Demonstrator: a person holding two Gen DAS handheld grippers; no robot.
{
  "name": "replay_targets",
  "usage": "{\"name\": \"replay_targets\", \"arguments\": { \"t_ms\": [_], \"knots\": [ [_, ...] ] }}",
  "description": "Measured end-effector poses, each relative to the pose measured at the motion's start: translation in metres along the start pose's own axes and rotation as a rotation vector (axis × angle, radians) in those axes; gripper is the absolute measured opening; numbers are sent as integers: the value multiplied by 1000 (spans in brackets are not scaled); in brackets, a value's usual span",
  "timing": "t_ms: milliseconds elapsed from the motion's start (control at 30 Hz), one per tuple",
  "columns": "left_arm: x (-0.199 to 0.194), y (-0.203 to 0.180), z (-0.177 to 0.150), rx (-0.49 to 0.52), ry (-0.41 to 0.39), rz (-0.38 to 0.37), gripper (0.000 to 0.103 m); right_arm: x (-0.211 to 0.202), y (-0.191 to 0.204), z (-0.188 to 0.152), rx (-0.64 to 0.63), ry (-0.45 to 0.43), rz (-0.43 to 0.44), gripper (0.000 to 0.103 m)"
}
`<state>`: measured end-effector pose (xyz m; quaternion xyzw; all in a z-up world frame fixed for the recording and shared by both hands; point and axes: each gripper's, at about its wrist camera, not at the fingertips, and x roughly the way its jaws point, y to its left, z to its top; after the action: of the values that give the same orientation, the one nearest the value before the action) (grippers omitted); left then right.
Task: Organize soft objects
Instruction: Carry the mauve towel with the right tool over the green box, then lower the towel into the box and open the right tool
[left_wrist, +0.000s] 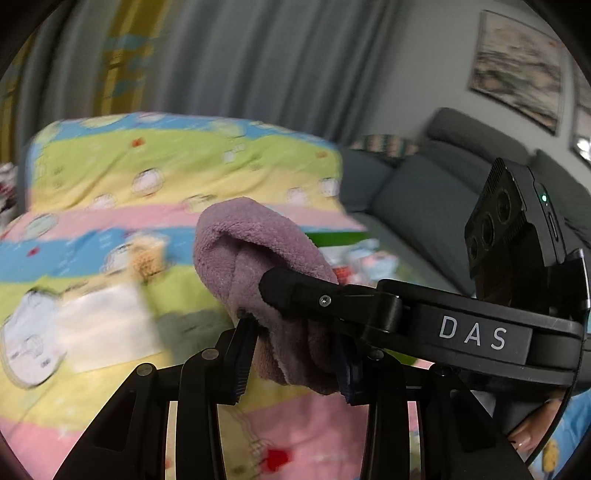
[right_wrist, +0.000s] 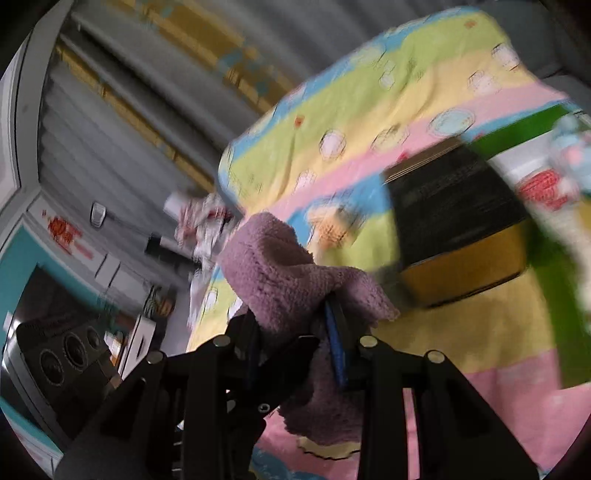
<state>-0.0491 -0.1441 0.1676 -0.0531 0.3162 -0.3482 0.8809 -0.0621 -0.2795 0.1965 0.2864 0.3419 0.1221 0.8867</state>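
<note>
Both grippers are closed on the same mauve terry towel (left_wrist: 258, 258): the left gripper (left_wrist: 295, 354) has a bunch of it pinched between its fingers, with a folded lobe bulging beyond the tips, and the right gripper (right_wrist: 295, 347) likewise clamps a gathered edge, with cloth spilling over and below its fingers. In the left wrist view the right gripper's finger crosses in from the side and lies against the towel just beyond the left fingertips, so the two grips sit close together. The towel hangs clear of the striped cartoon bedsheet (left_wrist: 147, 173) lying beyond the fingers. Judged from this, the task is at an early stage: the towel is picked up but neither folded nor put away. A dark box with an orange side (right_wrist: 461, 240) lies beyond the right fingers, a possible destination, though that is not certain. Motion blur obscures the sheet and the box's contents; the towel's full extent and lower hem are hidden behind the fingers.
</note>
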Motion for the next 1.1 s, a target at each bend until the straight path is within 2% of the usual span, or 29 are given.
{"name": "replay_targets", "arguments": {
  "t_ms": [133,300,400,567,800,1000,1100],
  "knots": [
    [28,-45,8,87,-9,-102,38,-39,-25,10,37,-119,-75,31],
    [73,-82,12,137,28,-230,38,-72,-60,14,123,-236,-227,31],
    [101,-95,10,137,79,-283,38,-86,-83,15,169,-262,-315,31],
    [130,-113,2,103,161,-346,38,-97,-120,16,266,-278,-399,30],
    [159,-123,-10,93,241,-313,38,-88,-153,18,323,-227,-468,29],
    [164,-123,-13,108,285,-259,38,-73,-162,23,310,-182,-553,29],
    [156,-118,-13,125,279,-224,38,-69,-169,22,326,-165,-563,29]
  ]
}}
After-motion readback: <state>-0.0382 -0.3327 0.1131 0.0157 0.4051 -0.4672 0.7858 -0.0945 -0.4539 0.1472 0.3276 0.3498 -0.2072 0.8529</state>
